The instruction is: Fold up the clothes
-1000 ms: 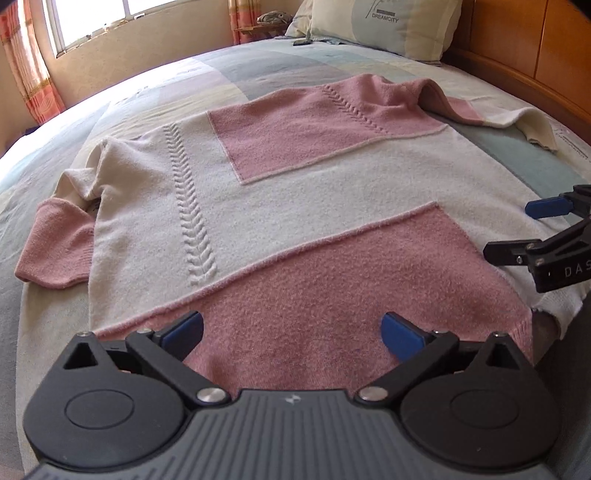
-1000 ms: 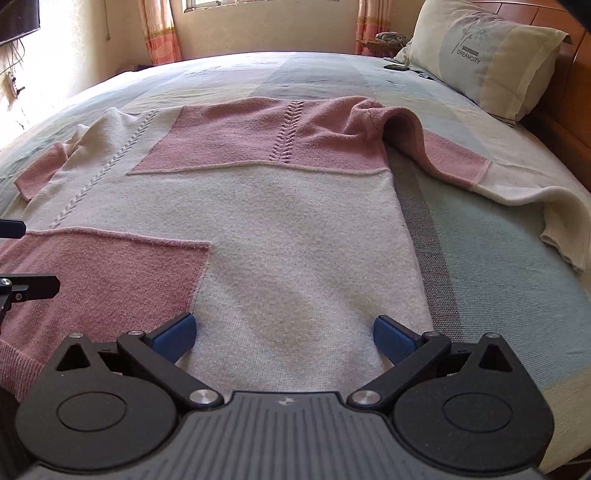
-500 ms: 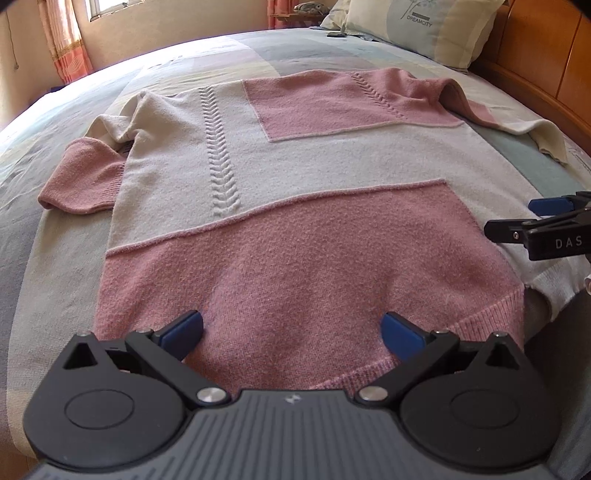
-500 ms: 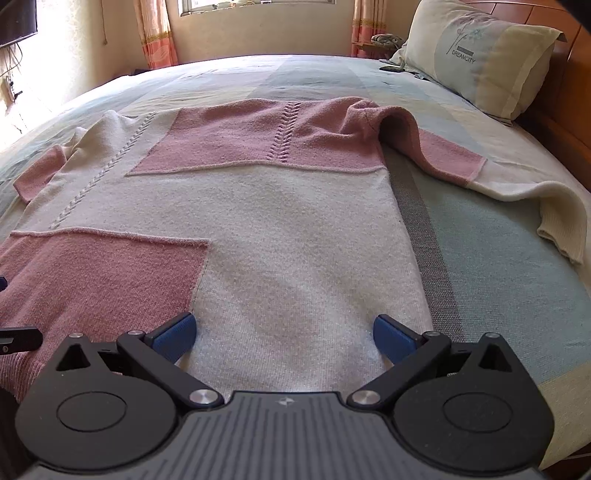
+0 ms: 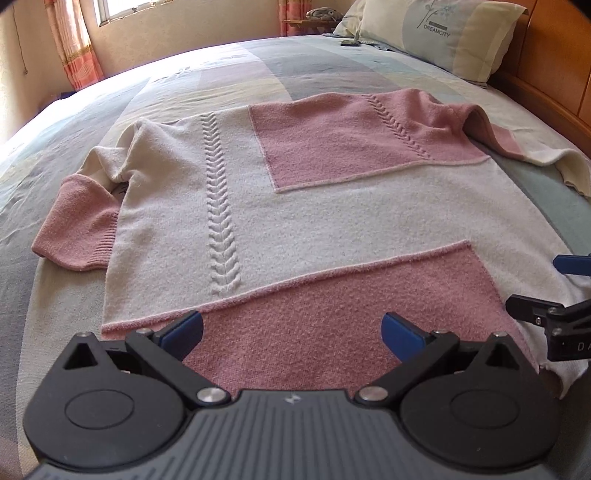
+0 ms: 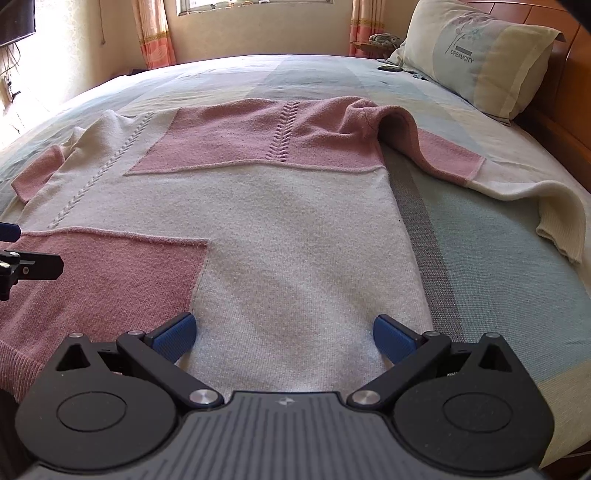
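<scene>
While the sweater [image 5: 295, 221] is lying flat on the bed [image 6: 498, 277], left gripper [image 5: 291, 330] and right gripper [image 6: 284, 332] are hovering over its hem, both released, 2 fingers spread, hem between them

Pillow [image 5: 439, 35]: printed "DREAMCITY" under a plant sketch.
Right gripper [image 5: 570, 291] body: white letters "DA", seemingly cut off at the frame edge.

- Bed [image 6: 480, 266]: covered with a patchwork-patterned spread in pale blue, grey and cream blocks.
- Sweater [image 5: 314, 221]: pink and cream knit, laid flat across the spread, one sleeve folded in at the left, the other trailing right.
- Pillow [image 6: 480, 55]: at the head, printed "DREAMCITY".
- Small dark object [image 5: 350, 43]: beside the pillow, unidentifiable.
</scene>
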Demonstrator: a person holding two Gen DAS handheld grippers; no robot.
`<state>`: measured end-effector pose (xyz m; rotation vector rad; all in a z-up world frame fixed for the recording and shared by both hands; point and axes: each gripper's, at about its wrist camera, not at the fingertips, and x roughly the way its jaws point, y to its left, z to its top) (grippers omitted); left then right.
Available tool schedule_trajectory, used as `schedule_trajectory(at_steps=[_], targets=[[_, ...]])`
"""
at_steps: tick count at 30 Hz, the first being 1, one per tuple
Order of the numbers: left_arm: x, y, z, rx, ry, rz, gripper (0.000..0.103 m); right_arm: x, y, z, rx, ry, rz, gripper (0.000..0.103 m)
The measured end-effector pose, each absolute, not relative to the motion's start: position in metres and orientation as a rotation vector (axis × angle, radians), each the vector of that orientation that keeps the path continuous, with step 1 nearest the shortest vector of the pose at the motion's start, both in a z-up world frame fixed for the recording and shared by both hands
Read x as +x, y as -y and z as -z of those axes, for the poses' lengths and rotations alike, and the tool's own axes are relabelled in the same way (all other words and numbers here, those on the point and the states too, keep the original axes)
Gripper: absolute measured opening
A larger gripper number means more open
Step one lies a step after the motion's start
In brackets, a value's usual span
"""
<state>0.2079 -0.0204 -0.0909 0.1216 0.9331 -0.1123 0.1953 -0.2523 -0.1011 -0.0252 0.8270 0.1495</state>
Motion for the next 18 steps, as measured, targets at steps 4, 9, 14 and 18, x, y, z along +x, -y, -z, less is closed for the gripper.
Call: schedule_trajectory(at_steps=[4, 9, 14, 18], targets=[[0.201, 0.018, 0.095, 0.074, -0.946, 0.095, 0.103, 0.195, 0.252, 0.101, -0.027, -0.829, -0.149, 0.103], [0.194, 0.016, 0.096, 0.044, -0.952, 0.084, 0.102, 0.194, 0.251, 0.102, -0.026, -0.822, -0.145, 0.103], [0.193, 0.016, 0.096, 0.042, -0.949, 0.082, 0.102, 0.194, 0.252, 0.102, -0.027, -0.820, -0.146, 0.103], [0.192, 0.016, 0.096, 0.042, -0.949, 0.086, 0.102, 0.194, 0.252, 0.102, -0.026, -0.821, -0.143, 0.103]])
